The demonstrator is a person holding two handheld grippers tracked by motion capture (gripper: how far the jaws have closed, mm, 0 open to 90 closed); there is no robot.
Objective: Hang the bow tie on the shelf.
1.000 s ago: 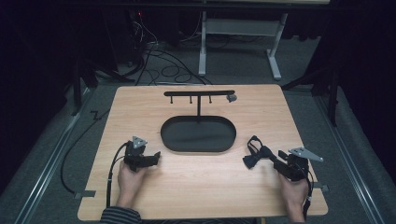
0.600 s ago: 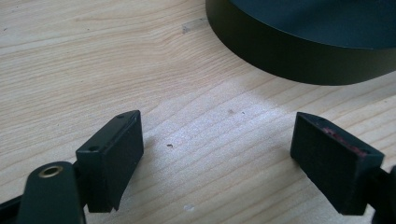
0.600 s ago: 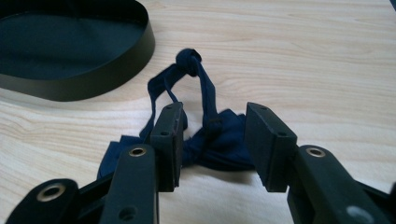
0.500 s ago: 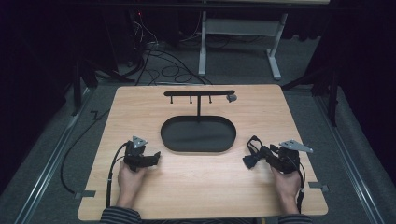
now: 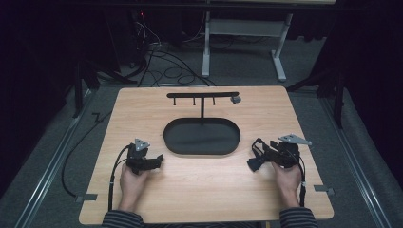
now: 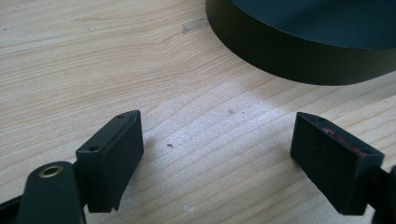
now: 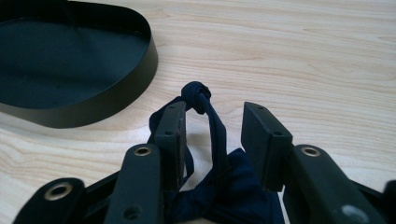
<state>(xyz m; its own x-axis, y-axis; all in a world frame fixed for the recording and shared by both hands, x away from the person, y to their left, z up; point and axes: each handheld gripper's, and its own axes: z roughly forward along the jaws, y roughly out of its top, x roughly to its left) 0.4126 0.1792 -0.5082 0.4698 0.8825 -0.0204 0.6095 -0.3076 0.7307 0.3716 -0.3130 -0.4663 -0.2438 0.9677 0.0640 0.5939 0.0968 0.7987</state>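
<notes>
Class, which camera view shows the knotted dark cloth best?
The right gripper view: the knotted dark cloth lies close up between the right gripper's jaws, knot clear. The high view gives a small dark shape.

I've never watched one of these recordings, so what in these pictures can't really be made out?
- Dark blue knotted cloth: right claw view, lower part hidden behind the jaws; whether they press it, unclear.
- Small grey object on the black T-shaped rack: high view, too small.
- Black oval tray: left claw view, cut off by the edge.
</notes>
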